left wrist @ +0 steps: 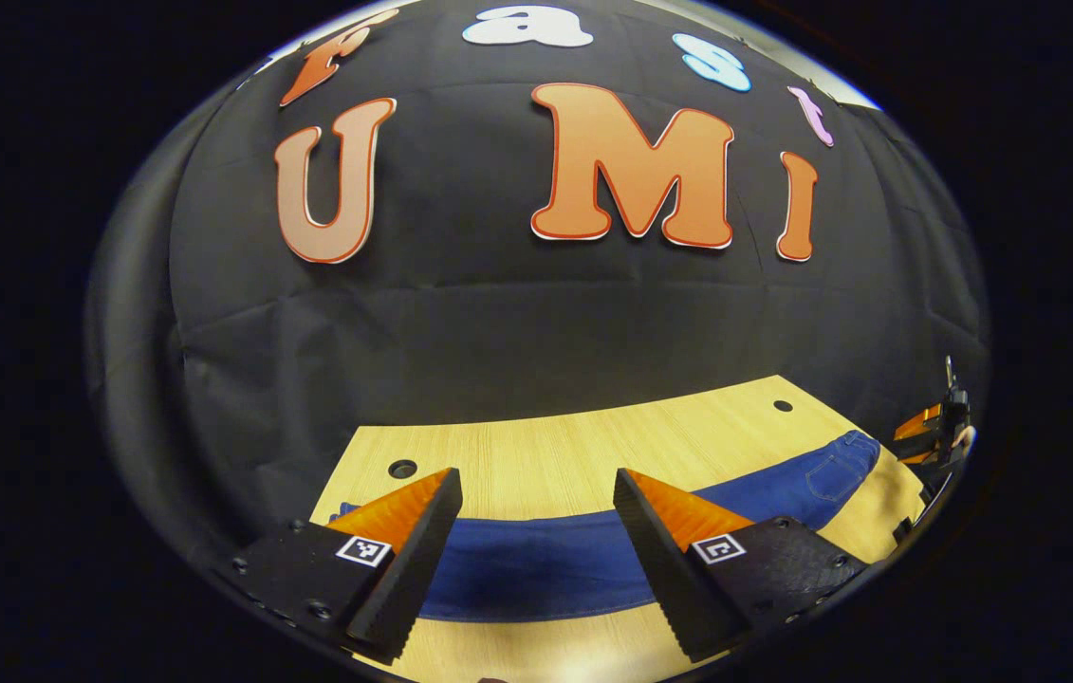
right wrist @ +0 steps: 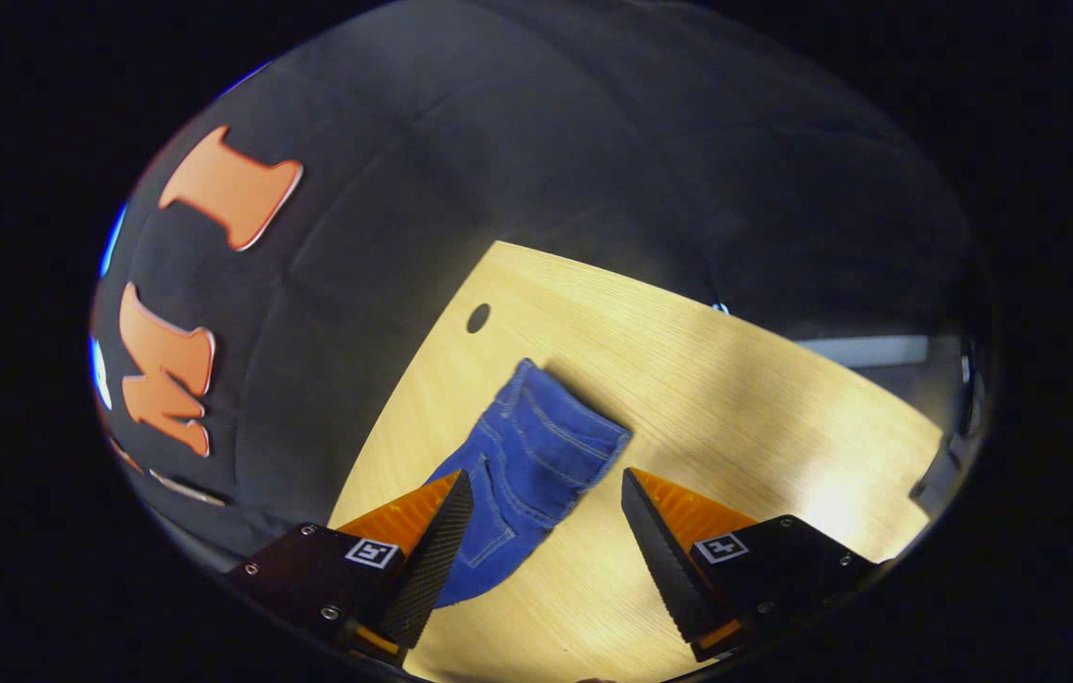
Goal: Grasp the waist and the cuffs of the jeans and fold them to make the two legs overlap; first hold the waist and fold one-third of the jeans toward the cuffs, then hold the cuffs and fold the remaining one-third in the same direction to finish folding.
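My left gripper (left wrist: pixel 536 531) is held low over the near edge of the wooden table (left wrist: pixel 536 455), pointing level toward the booth's back wall. Its 2 fingers stand wide apart with nothing between the pads. Just beyond the tips the jeans (left wrist: pixel 555 564) lie flat on the tabletop, a long blue band running across my view from the left finger out to the far right, where a back pocket and the waist end show. Past that end, at the right rim of the left gripper view, my right gripper (left wrist: pixel 925 438) sits just off the denim; its orange fingers are visible there, too small to judge the gap. 2 round holes are cut in the table near its far edge.

In the right gripper view, my right gripper (right wrist: pixel 545 531) is tilted down at the table (right wrist: pixel 735 398), rolled so the tabletop runs diagonally. Its 2 fingers are spread wide, holding nothing. The waist end of the jeans (right wrist: pixel 536 455) lies flat between and just ahead of the fingertips, closer to the left finger, pocket and seams up. I cannot tell whether the tips touch the cloth. Beyond it is bare wood, 1 round hole, then the black wall cloth.
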A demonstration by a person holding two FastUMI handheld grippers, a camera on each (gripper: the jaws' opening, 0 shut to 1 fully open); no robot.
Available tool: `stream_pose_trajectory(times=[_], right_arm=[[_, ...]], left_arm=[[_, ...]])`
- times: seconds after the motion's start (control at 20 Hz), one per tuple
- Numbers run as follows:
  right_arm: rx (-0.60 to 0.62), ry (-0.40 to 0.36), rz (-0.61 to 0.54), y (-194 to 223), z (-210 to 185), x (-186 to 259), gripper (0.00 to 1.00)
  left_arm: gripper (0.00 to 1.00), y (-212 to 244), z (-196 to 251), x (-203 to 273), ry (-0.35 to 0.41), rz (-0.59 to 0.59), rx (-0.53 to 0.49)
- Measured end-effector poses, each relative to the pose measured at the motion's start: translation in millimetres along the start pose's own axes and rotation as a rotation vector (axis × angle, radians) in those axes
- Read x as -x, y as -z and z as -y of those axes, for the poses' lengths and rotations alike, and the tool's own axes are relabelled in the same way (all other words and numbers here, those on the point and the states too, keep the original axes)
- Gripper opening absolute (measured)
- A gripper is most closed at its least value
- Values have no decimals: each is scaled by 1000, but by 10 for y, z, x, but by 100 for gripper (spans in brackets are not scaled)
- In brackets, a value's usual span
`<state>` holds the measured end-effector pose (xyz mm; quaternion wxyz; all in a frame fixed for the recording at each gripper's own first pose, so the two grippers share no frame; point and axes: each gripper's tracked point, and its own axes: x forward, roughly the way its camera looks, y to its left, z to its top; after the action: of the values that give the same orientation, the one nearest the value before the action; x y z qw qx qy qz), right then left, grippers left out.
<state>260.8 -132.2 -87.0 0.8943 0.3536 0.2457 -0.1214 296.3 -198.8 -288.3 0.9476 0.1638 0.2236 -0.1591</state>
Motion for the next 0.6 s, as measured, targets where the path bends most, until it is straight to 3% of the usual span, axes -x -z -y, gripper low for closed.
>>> stream_pose_trajectory(times=[0.2,0.35,0.6], right_arm=[[-72,29,-17,4,2,-16,98],[-150,-24,9,-68,-47,-43,98],[-177,-65,-21,-10,-152,-330,98]], left_arm=[[99,106,-88,151,-45,-32,7],[99,146,-198,226,-77,-46,2],[99,192,-345,249,-123,-75,2]])
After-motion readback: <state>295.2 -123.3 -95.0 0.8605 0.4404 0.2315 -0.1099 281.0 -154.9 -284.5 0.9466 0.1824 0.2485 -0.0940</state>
